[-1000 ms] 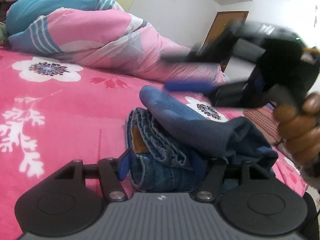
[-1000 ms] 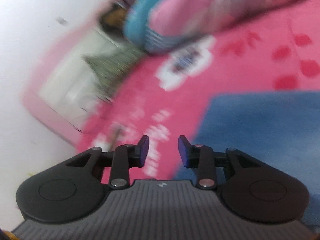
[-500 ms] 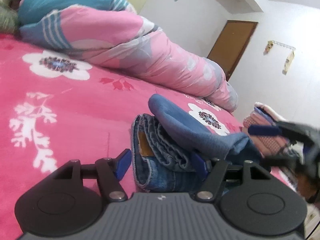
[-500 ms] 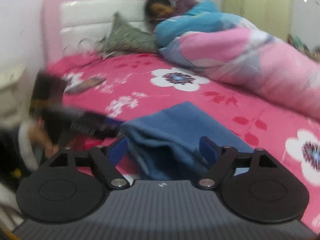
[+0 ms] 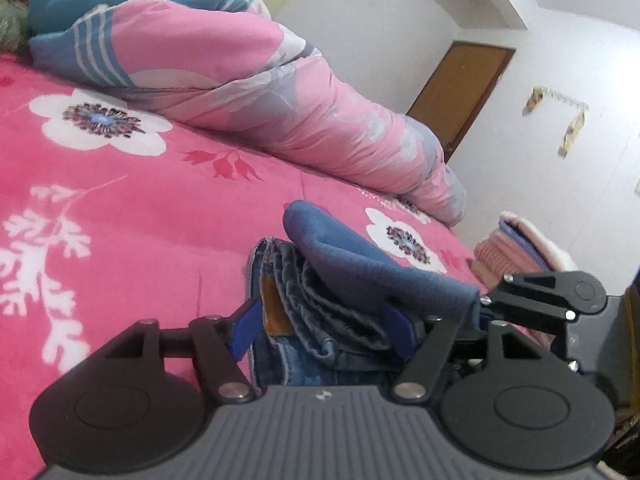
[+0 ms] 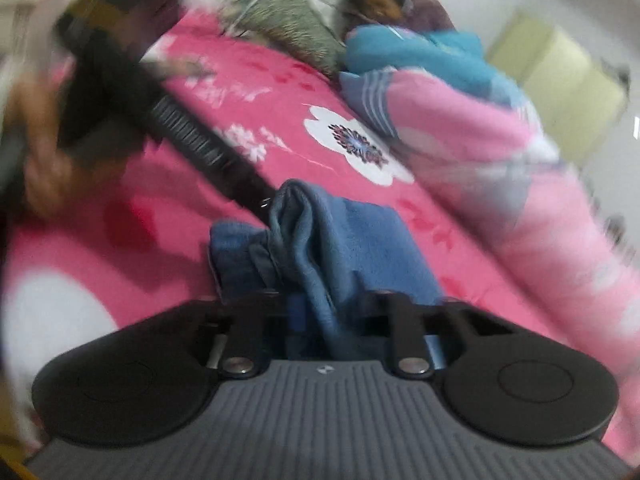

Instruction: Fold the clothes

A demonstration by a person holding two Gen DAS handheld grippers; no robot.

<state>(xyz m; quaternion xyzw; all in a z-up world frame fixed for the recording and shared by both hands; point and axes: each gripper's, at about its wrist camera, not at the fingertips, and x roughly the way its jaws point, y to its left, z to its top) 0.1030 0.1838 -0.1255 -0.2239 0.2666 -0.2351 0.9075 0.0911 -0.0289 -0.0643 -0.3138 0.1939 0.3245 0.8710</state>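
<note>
Right gripper (image 6: 320, 312): its jaws are closing, pinching the near edge of the blue cloth (image 6: 360, 240) between them.
Left gripper (image 5: 320, 332): its jaws are spread wide and opening more. The folded jeans (image 5: 320, 312) sit between them, but I cannot tell if the pads press on them.
Blue cloth: it lies on top of the jeans, in a small pile on the pink bed cover (image 5: 120, 208).
Farther out: a big pink quilt (image 5: 240, 92) lies well behind the pile, and more folded clothes (image 5: 516, 248) sit by the bed's far corner.
Step now: I think the right side has just grabbed the cloth to fold it over.
Next move: lift the pinched edge gently and lay it flat, so the pile stays neat.
</note>
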